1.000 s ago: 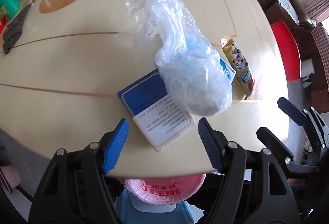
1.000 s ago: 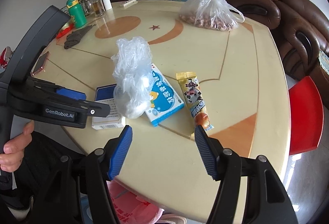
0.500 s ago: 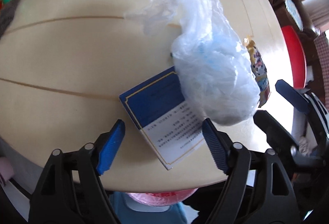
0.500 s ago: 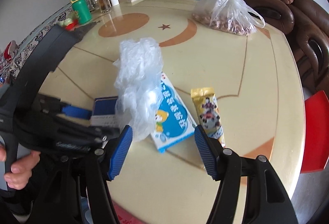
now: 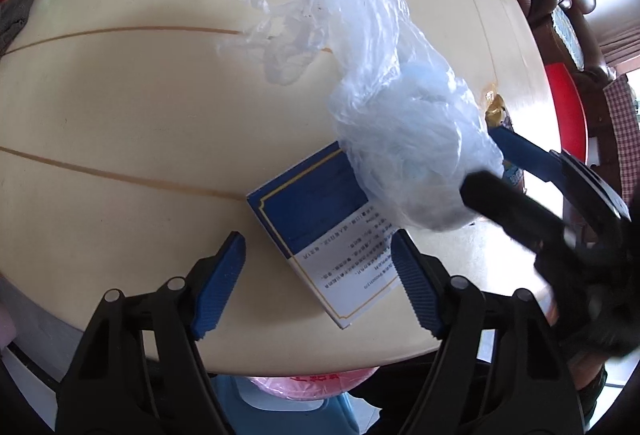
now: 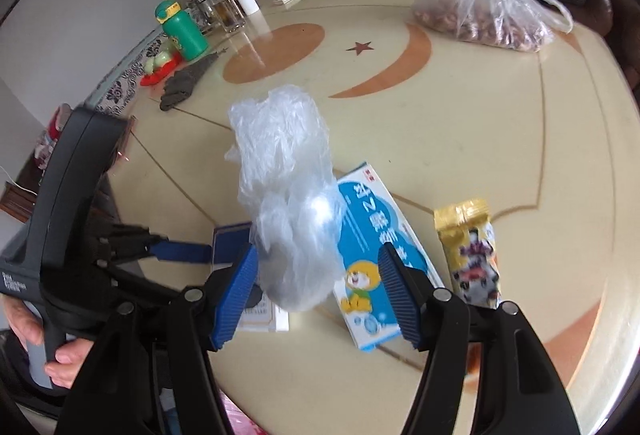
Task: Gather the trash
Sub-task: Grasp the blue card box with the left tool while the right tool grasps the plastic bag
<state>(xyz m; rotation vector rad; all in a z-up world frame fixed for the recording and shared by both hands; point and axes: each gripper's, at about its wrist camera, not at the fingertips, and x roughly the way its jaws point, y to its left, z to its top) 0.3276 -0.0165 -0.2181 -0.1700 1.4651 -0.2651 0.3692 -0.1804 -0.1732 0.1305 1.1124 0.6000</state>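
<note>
The crumpled clear plastic bag [image 6: 288, 203] serves as the landmark near the front edge of the round table [image 5: 120, 107]. To its left the left gripper [image 5: 316, 283] hangs over the dark blue box [image 5: 320, 231], which lies partly under the bag; its jaws have just been closing a little, yet they stand well apart and nothing is pressed between them. The box looks light, stiff and flat, so its long edges seem the best places to grip. The bag itself is soft, nearly weightless and slippery, best pinched at its bunched lower bulge. Just in front of the bag, the right gripper [image 6: 316, 291] is about half open, its pads flanking the bulge without clamping it, as far as the blur lets me judge. Under the bag's right side lies a light blue cartoon box [image 6: 376, 255], and further right a yellow snack wrapper [image 6: 472, 251], thin and crinkly. The bag hides where the two boxes meet, and its contents cannot be made out.
</note>
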